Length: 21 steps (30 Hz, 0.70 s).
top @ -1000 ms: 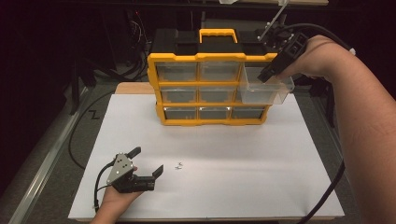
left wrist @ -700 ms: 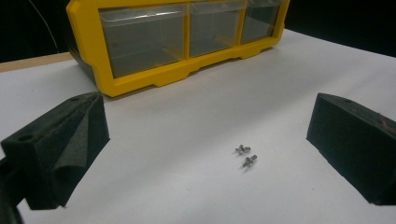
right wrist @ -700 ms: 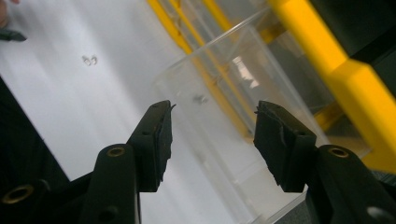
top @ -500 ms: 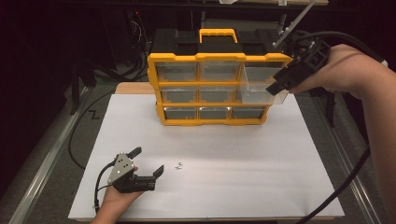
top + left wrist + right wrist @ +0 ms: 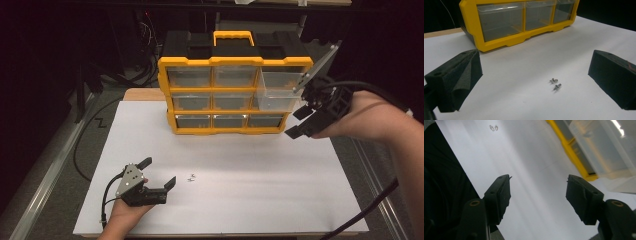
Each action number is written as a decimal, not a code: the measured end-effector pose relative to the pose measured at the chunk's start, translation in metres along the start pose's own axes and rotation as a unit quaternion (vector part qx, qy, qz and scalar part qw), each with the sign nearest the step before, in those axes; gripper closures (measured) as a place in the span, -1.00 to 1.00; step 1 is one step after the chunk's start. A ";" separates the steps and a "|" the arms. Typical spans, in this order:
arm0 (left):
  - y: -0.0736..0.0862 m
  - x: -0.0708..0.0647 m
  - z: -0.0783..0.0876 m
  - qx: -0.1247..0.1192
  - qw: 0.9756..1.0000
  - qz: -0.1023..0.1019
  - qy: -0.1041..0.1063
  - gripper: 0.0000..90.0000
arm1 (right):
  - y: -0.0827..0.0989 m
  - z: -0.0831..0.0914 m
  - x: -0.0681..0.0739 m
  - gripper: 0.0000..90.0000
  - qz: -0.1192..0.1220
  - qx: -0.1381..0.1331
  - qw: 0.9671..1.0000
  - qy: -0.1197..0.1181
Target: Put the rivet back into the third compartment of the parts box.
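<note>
Left hand-held gripper (image 5: 534, 82), jaws wide and empty, frames two screws (image 5: 555, 83); right hand-held gripper (image 5: 537, 195), likewise spread, nears the pulled-out drawer (image 5: 604, 155).

I take this for a lab or workshop bench: a white-topped table (image 5: 280, 200) carries a yellow-and-black plastic parts organiser with clear drawers (image 5: 232, 90), tiny metal screws (image 5: 190, 177) lie loose, and cables (image 5: 85, 145) trail into what looks like dark equipment racking behind.
</note>
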<state>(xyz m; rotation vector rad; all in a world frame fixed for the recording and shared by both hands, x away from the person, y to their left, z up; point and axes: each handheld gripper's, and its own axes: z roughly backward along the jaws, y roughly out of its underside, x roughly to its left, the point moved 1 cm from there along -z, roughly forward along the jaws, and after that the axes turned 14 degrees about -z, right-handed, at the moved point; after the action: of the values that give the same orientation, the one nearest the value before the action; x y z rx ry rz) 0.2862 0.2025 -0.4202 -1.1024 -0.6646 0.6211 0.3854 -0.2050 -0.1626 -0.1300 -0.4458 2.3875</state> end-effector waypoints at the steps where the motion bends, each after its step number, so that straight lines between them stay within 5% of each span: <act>1: 0.000 0.000 0.000 0.000 1.000 0.000 0.000 -0.99 | 0.002 -0.005 0.001 -0.26 0.000 0.002 1.000 -0.001; 16: 0.000 0.000 0.001 -0.001 1.000 -0.001 0.001 -0.99 | 0.032 -0.118 0.014 -1.00 -0.011 0.022 1.000 -0.015; 21: 0.000 0.000 0.001 -0.001 1.000 -0.003 0.002 -0.99 | 0.042 -0.155 0.017 -1.00 -0.018 0.038 0.999 -0.020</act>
<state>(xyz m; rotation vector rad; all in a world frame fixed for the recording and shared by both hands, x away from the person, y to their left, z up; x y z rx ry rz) 0.2854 0.2027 -0.4198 -1.1028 -0.6650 0.6120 0.3791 -0.1795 -0.3222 -0.0388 -0.3732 2.3723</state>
